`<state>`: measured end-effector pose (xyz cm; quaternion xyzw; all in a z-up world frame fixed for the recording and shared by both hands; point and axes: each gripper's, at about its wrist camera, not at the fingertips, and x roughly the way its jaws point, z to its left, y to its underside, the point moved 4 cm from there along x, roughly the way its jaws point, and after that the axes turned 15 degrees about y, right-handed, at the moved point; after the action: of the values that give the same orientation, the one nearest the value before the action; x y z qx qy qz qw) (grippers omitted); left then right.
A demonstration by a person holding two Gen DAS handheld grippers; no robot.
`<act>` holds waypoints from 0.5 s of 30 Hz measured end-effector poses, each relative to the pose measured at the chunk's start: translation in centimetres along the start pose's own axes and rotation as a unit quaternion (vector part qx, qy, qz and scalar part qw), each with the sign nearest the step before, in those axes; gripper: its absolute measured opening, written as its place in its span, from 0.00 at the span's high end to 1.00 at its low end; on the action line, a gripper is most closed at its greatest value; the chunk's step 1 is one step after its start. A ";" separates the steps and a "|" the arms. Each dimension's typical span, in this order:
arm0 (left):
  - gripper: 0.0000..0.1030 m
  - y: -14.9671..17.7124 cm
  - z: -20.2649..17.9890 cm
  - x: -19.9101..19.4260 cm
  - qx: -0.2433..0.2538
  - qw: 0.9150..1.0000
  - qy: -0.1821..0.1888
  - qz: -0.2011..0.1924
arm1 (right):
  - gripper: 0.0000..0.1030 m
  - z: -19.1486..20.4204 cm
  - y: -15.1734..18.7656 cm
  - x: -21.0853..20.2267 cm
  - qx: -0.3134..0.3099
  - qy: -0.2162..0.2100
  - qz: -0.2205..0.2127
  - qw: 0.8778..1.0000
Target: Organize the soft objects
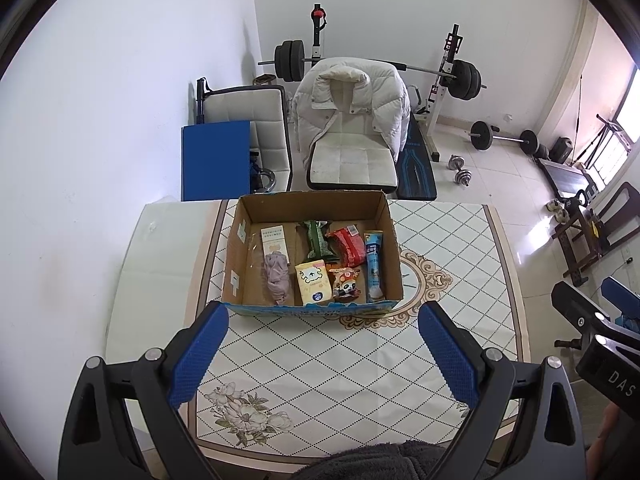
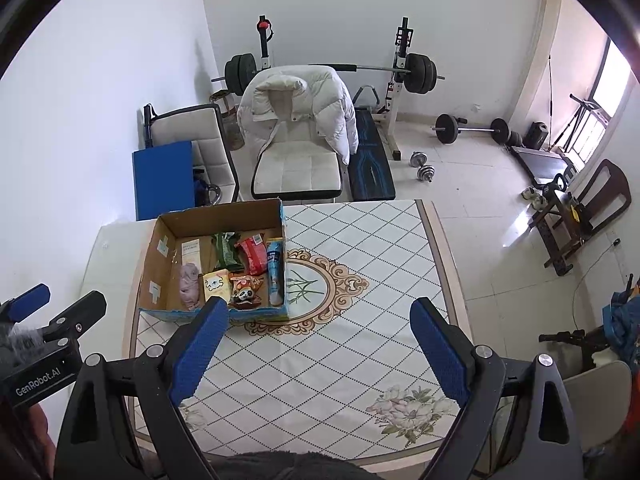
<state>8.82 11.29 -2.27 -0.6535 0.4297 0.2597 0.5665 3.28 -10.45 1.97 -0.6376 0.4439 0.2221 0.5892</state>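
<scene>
An open cardboard box (image 1: 240,272) (image 2: 154,276) stands on the table (image 1: 460,280) (image 2: 380,260). Inside lie a mauve cloth (image 1: 276,276) (image 2: 189,282), a yellow tissue pack (image 1: 314,282) (image 2: 217,285), a panda packet (image 1: 346,285) (image 2: 246,290), a green packet (image 1: 318,240) (image 2: 226,250), a red packet (image 1: 348,246) (image 2: 252,254), a blue tube (image 1: 374,264) (image 2: 275,272) and a white carton (image 1: 274,242) (image 2: 191,251). My left gripper (image 1: 322,316) is open and empty, just in front of the box. My right gripper (image 2: 318,312) is open and empty, right of the box.
Behind the table stand a white chair with a puffer jacket (image 1: 352,108) (image 2: 300,112), a second chair (image 1: 248,120), a blue board (image 1: 216,160) (image 2: 164,180) and a weight bench with barbells (image 1: 456,76). Dumbbells (image 2: 424,166) lie on the floor. Wooden chairs (image 2: 580,216) stand at right.
</scene>
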 end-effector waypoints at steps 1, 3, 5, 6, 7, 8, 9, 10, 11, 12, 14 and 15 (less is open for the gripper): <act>0.06 0.0 0.0 0.0 0.000 1.000 0.000 0.000 | 0.08 0.0 0.0 -0.1 0.000 0.000 -0.001 1.000; 0.06 0.0 0.0 0.0 0.001 1.000 -0.001 0.000 | 0.08 -0.1 0.0 -0.1 -0.001 0.000 -0.001 1.000; 0.06 0.0 0.0 0.0 0.001 1.000 0.000 0.000 | 0.08 -0.1 0.0 -0.1 0.000 -0.001 -0.001 1.000; 0.06 0.0 0.1 -0.1 0.001 1.000 0.000 0.000 | 0.08 -0.1 0.0 -0.2 0.000 -0.003 0.000 1.000; 0.06 0.0 0.0 0.0 0.000 1.000 0.001 0.001 | 0.08 0.0 0.0 -0.2 -0.001 -0.003 0.001 1.000; 0.06 0.0 0.0 0.0 0.000 1.000 0.001 0.000 | 0.08 0.0 0.0 -0.3 -0.002 -0.003 0.000 1.000; 0.06 -0.1 0.1 -0.1 0.000 1.000 0.001 0.000 | 0.08 0.0 0.0 -0.3 -0.002 -0.004 0.000 1.000; 0.06 -0.1 0.1 -0.1 0.000 1.000 0.000 0.000 | 0.08 0.0 0.0 -0.3 -0.002 -0.004 0.000 1.000; 0.06 -0.1 0.1 -0.1 0.000 1.000 0.000 0.000 | 0.08 0.0 0.0 -0.4 -0.003 -0.003 -0.002 1.000; 0.06 -0.1 0.1 -0.1 0.000 1.000 0.001 0.000 | 0.08 0.1 0.0 -0.5 -0.004 -0.003 -0.002 1.000; 0.06 -0.1 0.1 -0.2 0.000 1.000 0.001 -0.001 | 0.08 0.1 -0.1 -0.6 -0.005 -0.003 -0.003 1.000; 0.06 -0.1 0.1 -0.1 0.001 1.000 0.000 0.000 | 0.08 0.1 0.0 -0.6 -0.005 -0.003 -0.003 1.000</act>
<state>8.90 11.46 -2.12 -0.6532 0.4300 0.2590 0.5669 3.00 -10.21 2.50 -0.6412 0.4391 0.2239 0.5881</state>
